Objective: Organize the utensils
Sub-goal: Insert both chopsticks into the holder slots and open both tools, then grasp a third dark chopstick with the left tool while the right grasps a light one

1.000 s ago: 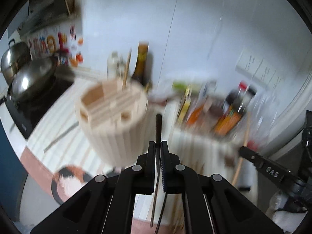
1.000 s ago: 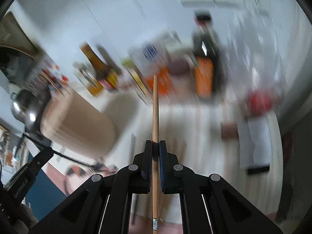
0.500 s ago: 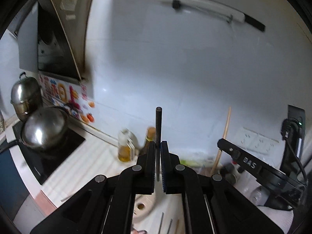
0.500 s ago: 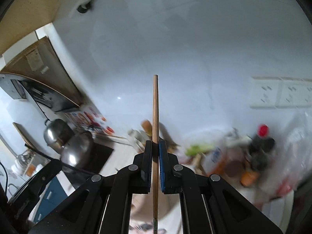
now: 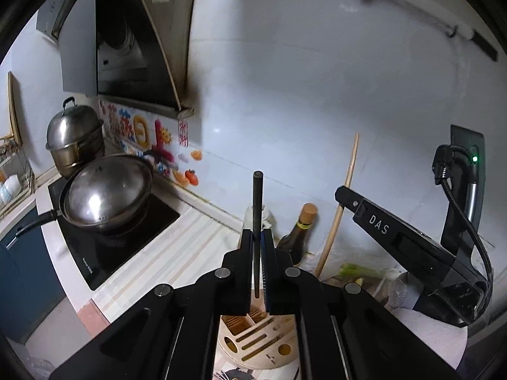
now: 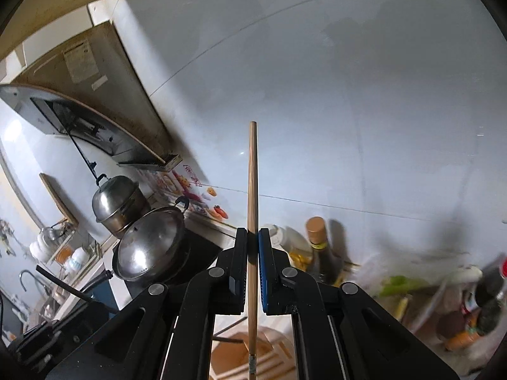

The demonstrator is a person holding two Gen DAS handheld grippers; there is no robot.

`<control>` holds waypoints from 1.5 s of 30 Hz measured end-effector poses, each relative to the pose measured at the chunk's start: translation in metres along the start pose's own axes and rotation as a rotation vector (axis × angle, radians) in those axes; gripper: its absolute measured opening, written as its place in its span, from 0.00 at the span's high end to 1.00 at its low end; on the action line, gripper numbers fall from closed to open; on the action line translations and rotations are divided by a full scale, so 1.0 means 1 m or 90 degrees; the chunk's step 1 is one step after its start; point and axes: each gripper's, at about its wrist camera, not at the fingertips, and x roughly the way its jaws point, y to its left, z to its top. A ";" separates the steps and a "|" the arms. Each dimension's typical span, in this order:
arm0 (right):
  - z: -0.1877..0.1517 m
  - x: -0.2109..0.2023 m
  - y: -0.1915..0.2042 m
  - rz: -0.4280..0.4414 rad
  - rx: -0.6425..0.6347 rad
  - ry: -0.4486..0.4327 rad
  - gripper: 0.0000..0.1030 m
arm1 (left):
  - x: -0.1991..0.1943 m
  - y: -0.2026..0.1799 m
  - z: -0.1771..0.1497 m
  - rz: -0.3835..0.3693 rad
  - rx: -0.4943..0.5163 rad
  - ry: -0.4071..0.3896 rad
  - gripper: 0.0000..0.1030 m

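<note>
My left gripper [image 5: 257, 232] is shut on a dark chopstick [image 5: 257, 199], held upright, its lower end above the round wooden utensil holder [image 5: 256, 345] with slots and holes. My right gripper [image 6: 252, 232] is shut on a light wooden chopstick [image 6: 252, 174], also upright, its lower tip over the holder [image 6: 269, 354]. In the left wrist view the right gripper [image 5: 343, 193] and its wooden chopstick [image 5: 348, 171] stand to the right of the holder.
A black cooktop [image 5: 107, 247] with a steel wok [image 5: 107, 193] and a steamer pot [image 5: 74, 139] sits at left under a range hood [image 5: 120, 41]. Bottles [image 5: 301, 234] and condiment jars [image 6: 475, 313] line the white tiled wall.
Both grippers have tilted up from facing the counter and holder and now stand over the holder, each still gripping its chopstick upright. The holder has moved to the bottom edge of both views.
</note>
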 end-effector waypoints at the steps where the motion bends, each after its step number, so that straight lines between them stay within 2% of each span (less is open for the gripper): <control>1: -0.001 0.008 0.001 0.004 0.000 0.004 0.94 | 0.006 0.001 -0.001 -0.002 -0.004 0.009 0.98; 14: -0.034 0.054 -0.010 0.016 -0.037 0.003 0.94 | 0.066 0.005 -0.019 -0.022 -0.024 0.107 0.97; 24: -0.034 0.043 0.000 0.019 -0.073 -0.052 0.94 | 0.077 0.008 -0.027 -0.038 -0.036 0.137 0.97; 28: -0.045 0.047 0.004 0.014 -0.101 -0.068 0.94 | 0.085 0.012 -0.031 -0.054 -0.054 0.157 0.97; 32: -0.057 0.048 -0.001 0.012 -0.098 -0.066 0.94 | 0.087 0.013 -0.037 -0.057 -0.057 0.165 0.97; 36: -0.058 0.046 -0.007 0.023 -0.087 -0.019 0.93 | 0.080 0.018 -0.039 -0.055 -0.070 0.165 0.96; 37: -0.057 0.043 -0.010 0.028 -0.080 -0.001 0.92 | 0.075 0.020 -0.038 -0.050 -0.073 0.161 0.93; 38: -0.057 0.039 -0.013 0.035 -0.073 0.012 0.87 | 0.071 0.021 -0.037 -0.040 -0.072 0.158 0.90; 39: -0.057 0.035 -0.015 0.036 -0.069 0.018 0.69 | 0.067 0.022 -0.035 -0.025 -0.067 0.155 0.86; 40: -0.056 0.027 -0.018 0.033 -0.064 0.022 0.57 | 0.060 0.024 -0.033 -0.007 -0.060 0.148 0.70; 41: -0.056 0.021 -0.019 0.034 -0.060 0.022 0.38 | 0.053 0.026 -0.032 0.003 -0.058 0.134 0.43; 42: -0.056 0.012 -0.021 0.025 -0.057 0.022 0.33 | 0.047 0.028 -0.031 0.011 -0.058 0.122 0.30; 43: -0.056 0.006 -0.023 0.014 -0.054 0.024 0.33 | 0.038 0.031 -0.030 0.026 -0.057 0.103 0.19; 45: -0.059 -0.012 -0.030 -0.012 -0.037 0.030 0.32 | 0.024 0.036 -0.030 0.037 -0.052 0.079 0.19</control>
